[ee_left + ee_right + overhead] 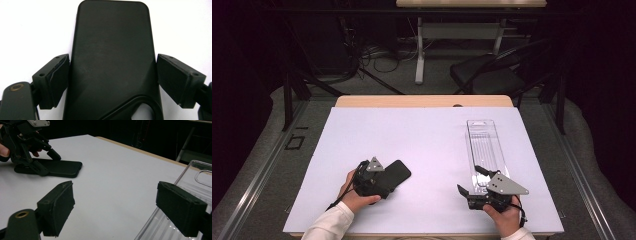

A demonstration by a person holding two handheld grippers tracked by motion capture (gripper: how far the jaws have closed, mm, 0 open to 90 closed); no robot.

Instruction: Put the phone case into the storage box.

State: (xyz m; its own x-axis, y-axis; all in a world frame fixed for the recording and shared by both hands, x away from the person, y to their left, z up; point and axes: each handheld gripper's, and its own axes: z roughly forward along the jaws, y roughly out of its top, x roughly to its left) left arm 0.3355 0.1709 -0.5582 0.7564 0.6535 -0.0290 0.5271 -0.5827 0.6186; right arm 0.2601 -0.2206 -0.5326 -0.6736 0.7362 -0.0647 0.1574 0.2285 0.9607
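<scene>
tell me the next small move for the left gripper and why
Probably close the left gripper a little further: the black phone case lies flat between its pads, the left pad about touching its edge and a sliver of gap at the right pad.

Black phone case point(395, 174), flat on table point(422, 140)

White table sheet point(422, 145); black folding chair point(492, 75) beyond.

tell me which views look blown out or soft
Left gripper view: the white table cover is blown out, the black phone case slightly soft. Right gripper view: near jaws soft, clear plastic tray catching glints. High view: evenly lit table, dark surroundings.
</scene>
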